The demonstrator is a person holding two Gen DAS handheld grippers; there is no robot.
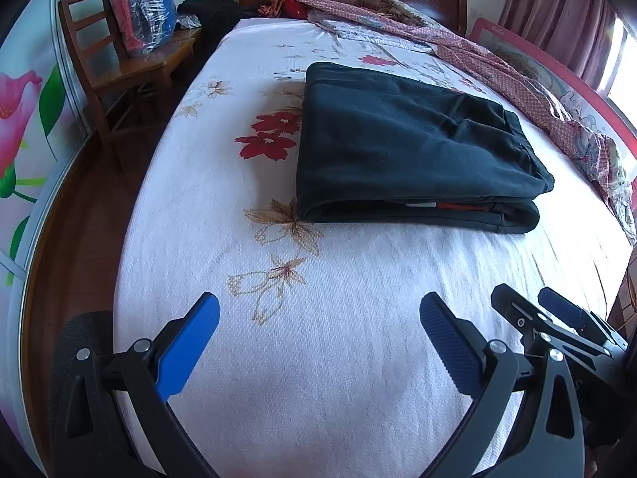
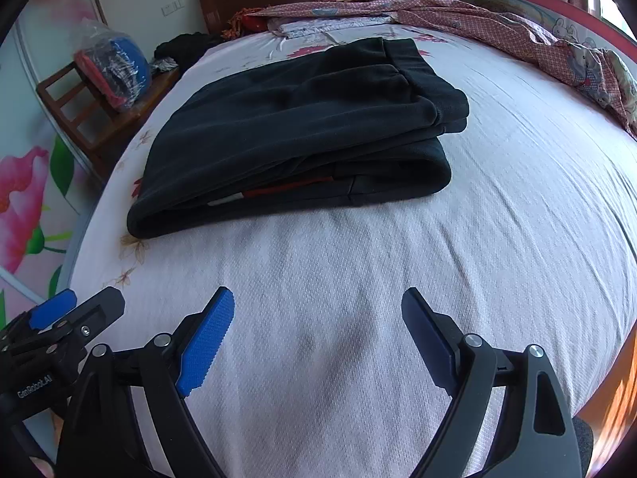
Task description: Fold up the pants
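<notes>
Dark pants [image 1: 414, 147] lay folded in a stack mid-bed [image 1: 318, 358], well apart from the left gripper [image 1: 318, 342] and right gripper [image 2: 318, 338] — both wide open and empty — where a careless nudge could likely spill the loose upper layers.

I see a wooden chair [image 1: 119, 75] holding a plastic bag [image 1: 147, 12], beside the flowered bed [image 1: 318, 358]; a checked quilt [image 2: 497, 28] lies rumpled there.

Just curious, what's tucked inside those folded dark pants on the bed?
Between the layers of the pants, a white-and-red strip peeks out at the near edge. Anything deeper is covered by cloth.
</notes>
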